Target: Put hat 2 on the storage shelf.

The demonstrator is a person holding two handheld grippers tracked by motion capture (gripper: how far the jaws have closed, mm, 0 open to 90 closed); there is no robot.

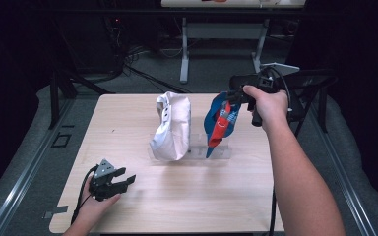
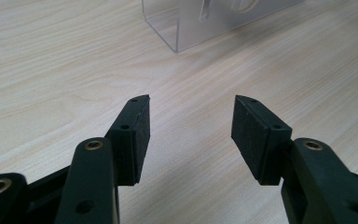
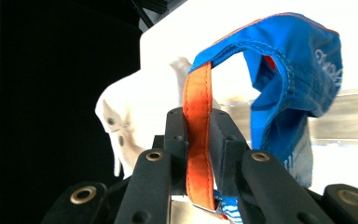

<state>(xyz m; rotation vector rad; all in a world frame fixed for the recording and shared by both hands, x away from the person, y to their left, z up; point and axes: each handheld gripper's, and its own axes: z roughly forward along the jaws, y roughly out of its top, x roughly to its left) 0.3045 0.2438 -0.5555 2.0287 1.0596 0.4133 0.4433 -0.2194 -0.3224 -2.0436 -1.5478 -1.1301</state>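
Nearest, the left gripper (image 1: 123,181) rests on the table (image 1: 216,206), its jaws spread and empty. Farther, the right gripper (image 3: 198,135) pinches the orange strap (image 3: 197,107) of the blue cap (image 1: 220,120), above the clear stand (image 1: 221,152) beside the white cap (image 1: 171,128). The cap looks light and floppy, so the firm strap is the good place to hold

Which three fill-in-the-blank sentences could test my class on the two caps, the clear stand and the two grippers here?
1. The right gripper has its fingers shut on the ____ strap of the blue cap.
2. The left gripper rests low over the table with its fingers ____.
3. The cap already sitting on the clear stand is ____.

Missing words: orange; open; white
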